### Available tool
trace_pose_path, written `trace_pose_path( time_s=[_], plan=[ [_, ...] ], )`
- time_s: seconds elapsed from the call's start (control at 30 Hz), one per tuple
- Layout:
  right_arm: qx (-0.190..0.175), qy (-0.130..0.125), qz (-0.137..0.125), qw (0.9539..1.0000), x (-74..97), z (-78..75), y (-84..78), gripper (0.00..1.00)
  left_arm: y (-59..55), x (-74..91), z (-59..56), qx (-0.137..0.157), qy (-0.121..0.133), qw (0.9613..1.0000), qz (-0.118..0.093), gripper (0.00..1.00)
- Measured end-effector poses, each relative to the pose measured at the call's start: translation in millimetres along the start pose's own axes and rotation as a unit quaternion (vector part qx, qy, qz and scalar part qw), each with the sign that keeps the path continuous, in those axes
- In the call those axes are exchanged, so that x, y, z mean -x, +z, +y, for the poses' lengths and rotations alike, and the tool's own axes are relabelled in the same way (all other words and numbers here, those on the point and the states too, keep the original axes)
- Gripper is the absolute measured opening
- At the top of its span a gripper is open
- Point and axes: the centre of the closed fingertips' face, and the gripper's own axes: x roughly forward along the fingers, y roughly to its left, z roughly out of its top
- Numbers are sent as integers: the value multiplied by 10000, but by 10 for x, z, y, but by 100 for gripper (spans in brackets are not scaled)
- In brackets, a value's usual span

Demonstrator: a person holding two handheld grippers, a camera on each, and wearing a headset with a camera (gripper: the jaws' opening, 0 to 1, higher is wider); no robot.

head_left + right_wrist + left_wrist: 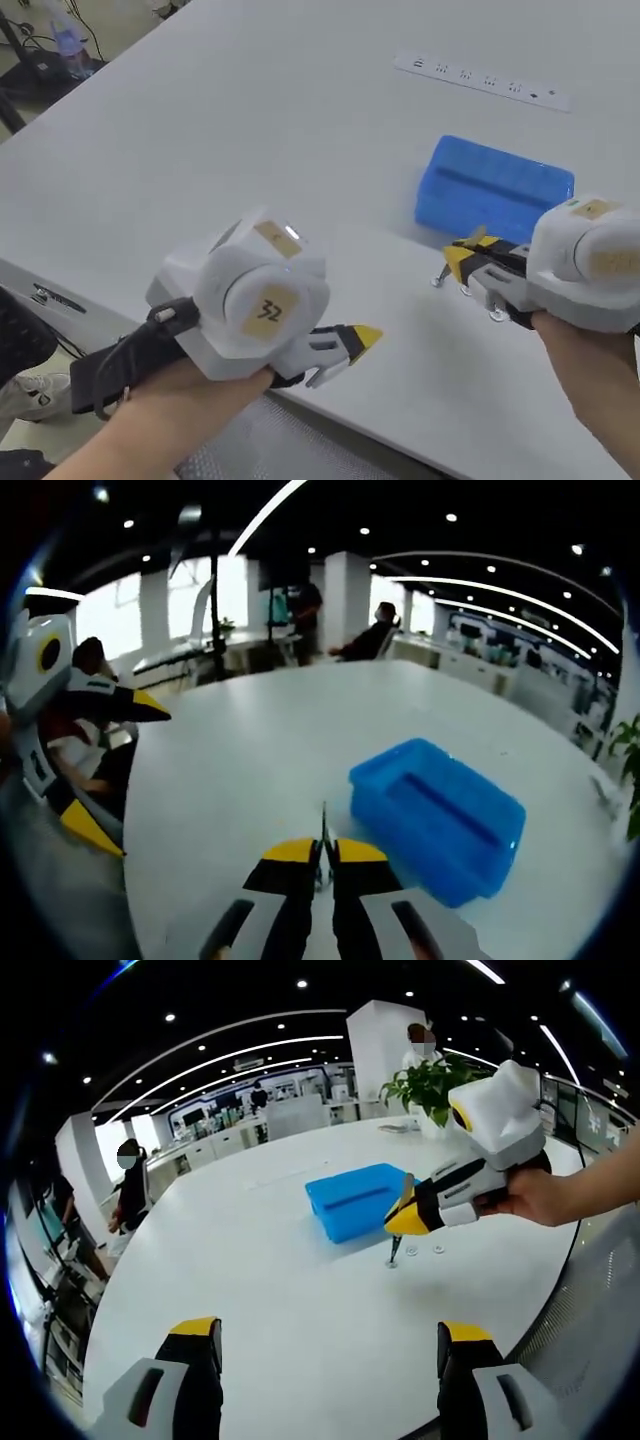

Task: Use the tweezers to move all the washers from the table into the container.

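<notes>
The right gripper (pixel 323 855) has its jaws pinched almost together on the tweezers (pixel 323 830), which stick out forward between the yellow tips. In the left gripper view the tweezers slant steeply down from that gripper, and their points meet the table (pixel 250 150) just in front of the container (pixel 355 1200), on its near side. That steep angle looks chosen to bring the fine points down onto something thin and flat. Whether they have anything between them is too small to tell.

Two washers (pixel 438 1249) lie flat on the table just beside the tweezer points, near the container's front wall but apart from it. Working this close to the container makes sense for the task, since each washer would need only a lift and a short carry over the wall.

The container is a blue, shallow, open box. Its inside is too blurred to say whether anything lies in it.

The left gripper (pixel 330 1335) has its jaws spread wide and holds nothing. It hangs over the table's near edge, well apart from the container and off to the side away from the right gripper. This is probably to keep it out of the tweezers' path, as the task calls for one tool only.

A power strip (pixel 480 80) lies beyond the container, on its far side.
</notes>
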Motion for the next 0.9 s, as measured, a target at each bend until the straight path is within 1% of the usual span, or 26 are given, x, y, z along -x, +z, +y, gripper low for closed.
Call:
trace_pose_path(
  time_s=[0.07,0.13,0.23,0.3,0.37,0.4,0.47,0.57,0.63,0.73,0.9],
  plan=[
    [82,7,31,10000,-20,21,2,2,1,0,-1,-4,-2,10000,-1,91],
    [284,-39,65,9996,-35,25,9,1,4,1,-3,-4,-8,10000,-7,91],
    [269,4,129,9996,-54,28,24,1,0,-1,-4,-18,-14,10000,2,91],
    [255,5,173,9995,-59,0,23,1,3,1,-8,-25,-21,10000,0,91],
    [134,34,228,9996,-59,-40,11,1,4,5,-7,-28,-16,10000,1,91],
    [-34,74,190,9998,-43,-45,22,1,2,4,-7,-24,-19,10000,5,91],
    [-102,41,141,9998,2,-79,56,1,6,2,1,-15,-5,10000,-7,91],
    [-282,40,93,9996,65,-103,113,1,-15,-4,21,29,33,10000,51,91],
    [-358,23,36,9993,116,-121,169,1,-13,-7,22,81,21,10000,42,92],
    [-408,-13,-47,9992,174,-159,251,1,-7,-5,22,80,28,10000,20,92],
    [-610,-50,-329,9976,264,-338,475,1,1,-7,4,30,3,10000,-10,92]
  ],
)
